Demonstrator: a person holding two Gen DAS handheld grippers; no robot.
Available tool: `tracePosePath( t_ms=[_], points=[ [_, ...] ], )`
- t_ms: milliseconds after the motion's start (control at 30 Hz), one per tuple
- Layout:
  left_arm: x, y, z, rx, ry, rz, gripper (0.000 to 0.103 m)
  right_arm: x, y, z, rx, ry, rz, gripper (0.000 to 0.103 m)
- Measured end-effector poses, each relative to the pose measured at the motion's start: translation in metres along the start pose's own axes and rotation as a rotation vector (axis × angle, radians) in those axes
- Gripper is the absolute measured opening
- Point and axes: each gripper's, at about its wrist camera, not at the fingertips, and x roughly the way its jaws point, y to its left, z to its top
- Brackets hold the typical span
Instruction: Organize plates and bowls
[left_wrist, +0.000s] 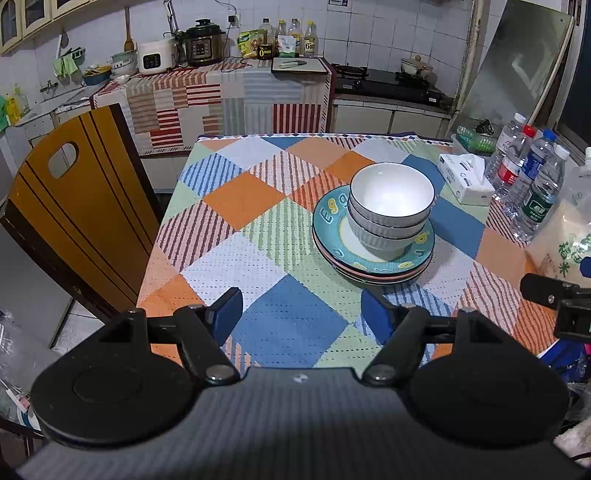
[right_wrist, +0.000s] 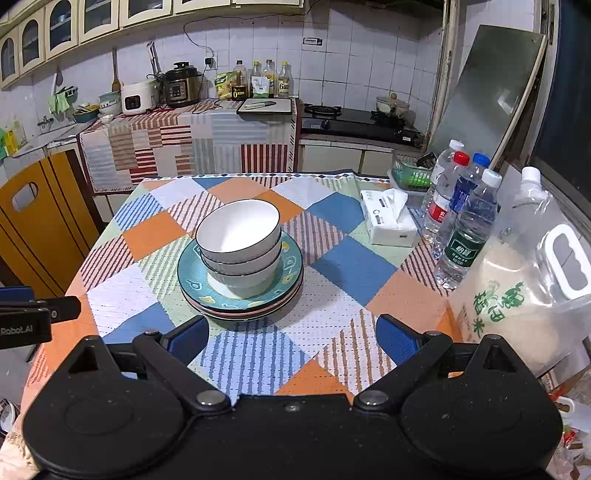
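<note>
Each black hand-held gripper (left_wrist: 301, 312) has blue finger pads (right_wrist: 397, 338) and silver pivot screws.

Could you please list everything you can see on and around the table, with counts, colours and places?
bowls: three, white with dark rims, nested on the plates
plates: a stack, top one teal with yellow shapes, mid-table
tablecloth: one, checked orange, blue, green and white, covering the table
tissue pack: one, white, far right of the table
water bottles: four, clear, white, red and blue caps, right edge
rice bag: one, clear with green print, near right
basket: one, green, far right corner
chair: one, yellow-brown, left of the table
left gripper: blue fingers open, empty, over the near edge
right gripper: blue fingers open, empty, over the near edge
</note>
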Motion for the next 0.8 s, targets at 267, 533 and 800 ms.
tracePosePath(
  t_ms=[267,533,800],
  points=[
    [-0.0019,0.0006,-0.0021,0.023,-0.021,0.04,0.096,-0.0039,0.0036,-0.0019,-0.006,-0.018,0.001,0.099],
    [0.0018,-0.0047,-0.0021,0.071,0.005,0.078,0.097,-0.0048,0.0021,-0.0028,0.006,-0.039,0.002,0.099],
    [-0.0023,-0.0003,-0.0039,0.009,-0.048,0.076,0.096,0.0008,0.0013,-0.0071,0.011,-0.034,-0.006,0.099]
  ],
)
